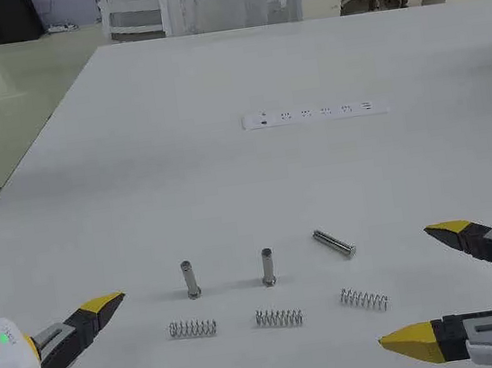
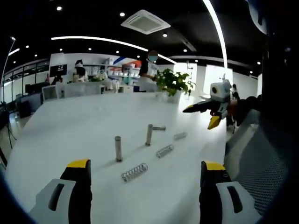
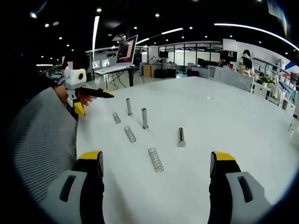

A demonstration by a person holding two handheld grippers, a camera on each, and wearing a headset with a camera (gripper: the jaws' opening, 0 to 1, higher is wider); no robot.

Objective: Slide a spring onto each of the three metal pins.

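Nearest the person, the left gripper (image 1: 154, 348) hangs over the near left of the white table (image 1: 228, 186) with its yellow-tipped jaws spread wide around nothing. The right gripper (image 1: 420, 285), at the near right, is spread as wide and also holds nothing. Between them and a little farther in, three springs lie on their sides in a row: the left spring (image 1: 192, 328), middle spring (image 1: 278, 318) and right spring (image 1: 364, 298), each apart from both grippers. Just beyond each spring is a pin, not touching it. The left pin (image 1: 190, 279) and middle pin (image 1: 267, 266) stand upright, apparently on their wider heads, and the right pin (image 1: 334, 243) lies on its side at an angle. Farther off, a power strip (image 1: 315, 113) lies flat mid-table, and chairs (image 1: 231, 0) stand past the far edge.
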